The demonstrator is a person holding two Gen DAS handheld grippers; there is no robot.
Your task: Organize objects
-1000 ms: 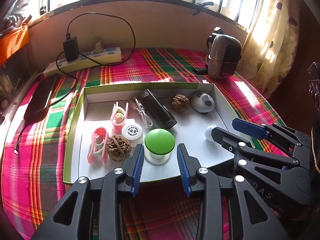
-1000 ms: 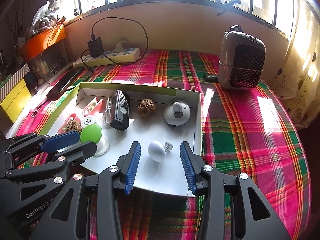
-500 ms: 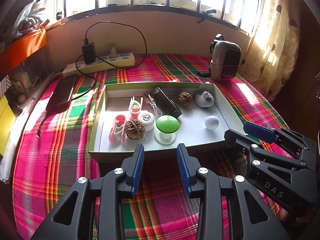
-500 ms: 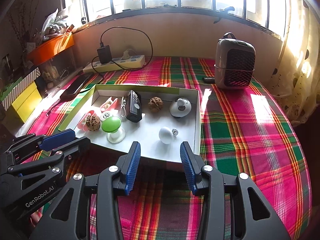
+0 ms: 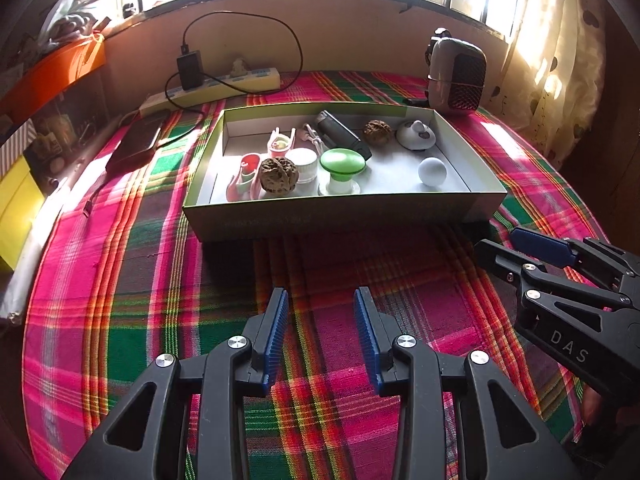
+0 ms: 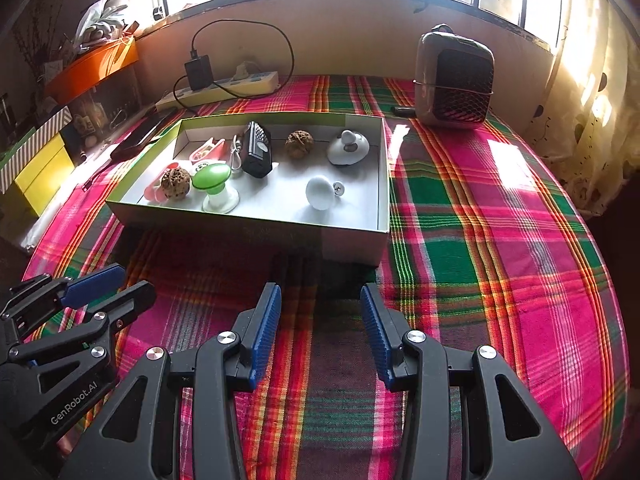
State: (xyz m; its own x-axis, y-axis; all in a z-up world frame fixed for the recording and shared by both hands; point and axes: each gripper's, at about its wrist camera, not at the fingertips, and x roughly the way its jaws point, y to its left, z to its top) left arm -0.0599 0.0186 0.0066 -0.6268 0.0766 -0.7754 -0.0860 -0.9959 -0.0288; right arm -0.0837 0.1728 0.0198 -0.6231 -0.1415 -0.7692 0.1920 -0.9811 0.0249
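left gripper (image 5: 320,332): released, empty | right gripper (image 6: 320,332): released, empty | box (image 6: 352,236): ahead of both, past near edge; long axis crosswise | white egg (image 6: 320,192): nearer right

A shallow open cardboard box (image 5: 344,216) is set on the plaid-clothed counter (image 5: 140,272), and in it a wrinkled brown walnut (image 5: 279,175), a green-capped mushroom-shaped jar (image 5: 342,168) and a white egg-shaped ball (image 5: 432,172) are ranged left to right along the near side. A second walnut (image 6: 299,143) and a black rectangular device (image 6: 257,149) are placed further back. Behind the box a white power strip (image 5: 224,86) is laid to the left and a small grey grilled heater (image 6: 454,80) is stood to the right.
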